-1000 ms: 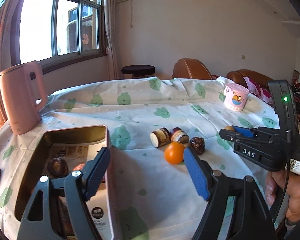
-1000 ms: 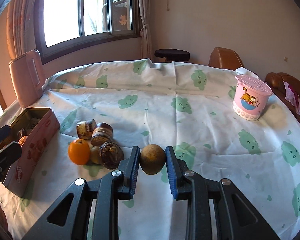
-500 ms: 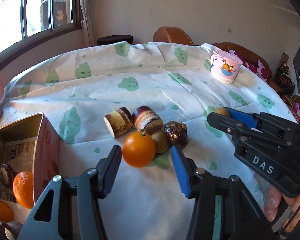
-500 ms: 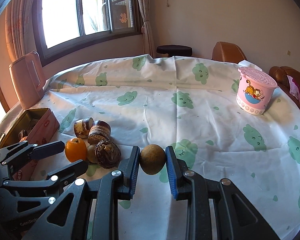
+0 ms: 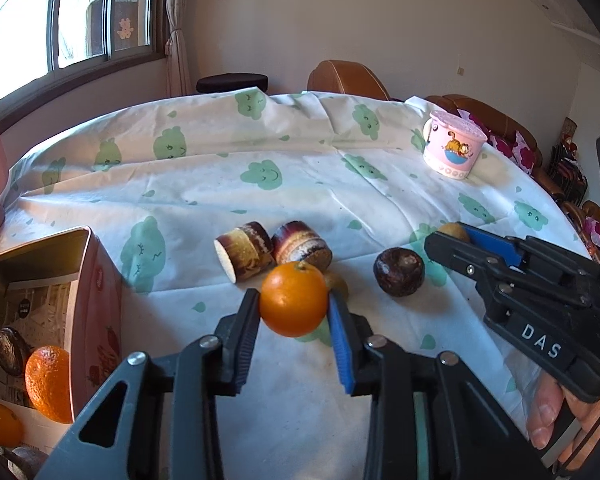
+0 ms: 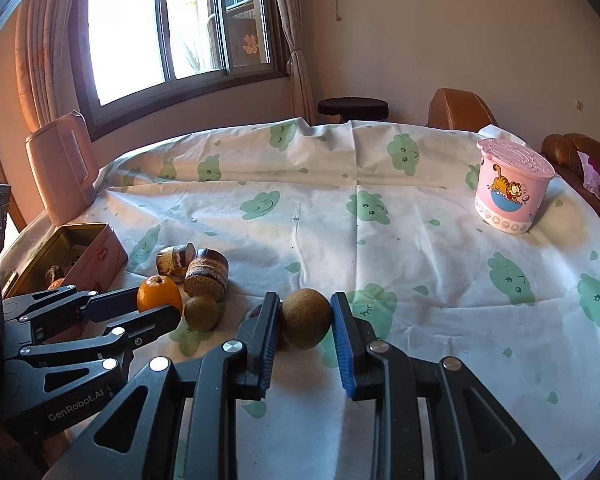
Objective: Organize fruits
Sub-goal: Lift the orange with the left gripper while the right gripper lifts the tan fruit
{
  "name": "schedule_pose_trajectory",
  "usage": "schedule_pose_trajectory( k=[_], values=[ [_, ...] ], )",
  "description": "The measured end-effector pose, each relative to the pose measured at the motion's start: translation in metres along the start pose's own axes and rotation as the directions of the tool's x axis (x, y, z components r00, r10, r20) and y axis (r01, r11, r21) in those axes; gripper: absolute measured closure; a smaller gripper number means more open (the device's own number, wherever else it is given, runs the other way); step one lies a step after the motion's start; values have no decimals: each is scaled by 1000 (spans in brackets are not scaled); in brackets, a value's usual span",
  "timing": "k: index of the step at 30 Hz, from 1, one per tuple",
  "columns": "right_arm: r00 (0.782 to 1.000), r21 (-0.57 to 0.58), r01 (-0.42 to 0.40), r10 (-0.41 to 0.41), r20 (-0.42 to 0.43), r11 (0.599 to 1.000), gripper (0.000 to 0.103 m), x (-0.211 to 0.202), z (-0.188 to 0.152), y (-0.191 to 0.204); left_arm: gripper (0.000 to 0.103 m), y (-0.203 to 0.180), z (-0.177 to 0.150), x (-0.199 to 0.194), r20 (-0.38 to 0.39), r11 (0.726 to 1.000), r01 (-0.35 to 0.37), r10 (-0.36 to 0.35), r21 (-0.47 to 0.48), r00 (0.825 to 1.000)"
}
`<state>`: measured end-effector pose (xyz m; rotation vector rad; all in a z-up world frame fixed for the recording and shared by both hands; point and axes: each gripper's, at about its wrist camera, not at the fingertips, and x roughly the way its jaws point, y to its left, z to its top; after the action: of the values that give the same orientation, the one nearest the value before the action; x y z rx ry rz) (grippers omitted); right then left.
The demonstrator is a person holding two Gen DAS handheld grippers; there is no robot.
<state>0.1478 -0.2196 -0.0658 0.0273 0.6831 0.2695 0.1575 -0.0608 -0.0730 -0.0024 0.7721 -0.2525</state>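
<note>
My left gripper (image 5: 294, 306) is shut on an orange (image 5: 293, 298), also seen in the right wrist view (image 6: 159, 293). My right gripper (image 6: 305, 316) is shut on a brown kiwi (image 6: 305, 317) just above the tablecloth; it shows in the left wrist view (image 5: 452, 236). A second kiwi (image 6: 202, 312), two cut sugarcane pieces (image 5: 272, 248) and a dark round fruit (image 5: 399, 271) lie on the cloth. The open pink tin (image 5: 96, 280) at the left holds an orange (image 5: 48, 382) and a dark fruit (image 5: 10, 350).
A pink kettle (image 6: 62, 168) stands at the far left by the window. A pink cartoon tub (image 6: 510, 190) stands at the far right. Brown chairs and a stool lie beyond the table's far edge.
My left gripper swung right from over the tin to the fruit pile and closed on the orange. My right gripper kept holding the kiwi in about the same place.
</note>
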Motion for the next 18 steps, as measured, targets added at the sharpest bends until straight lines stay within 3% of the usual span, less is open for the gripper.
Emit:
schedule_pose_trajectory(
  k=[18],
  values=[
    [997, -11, -21, 22, 72, 1000, 75, -12, -1, 3, 67, -3, -3, -25, 134, 999, -34, 32, 16, 990]
  ],
)
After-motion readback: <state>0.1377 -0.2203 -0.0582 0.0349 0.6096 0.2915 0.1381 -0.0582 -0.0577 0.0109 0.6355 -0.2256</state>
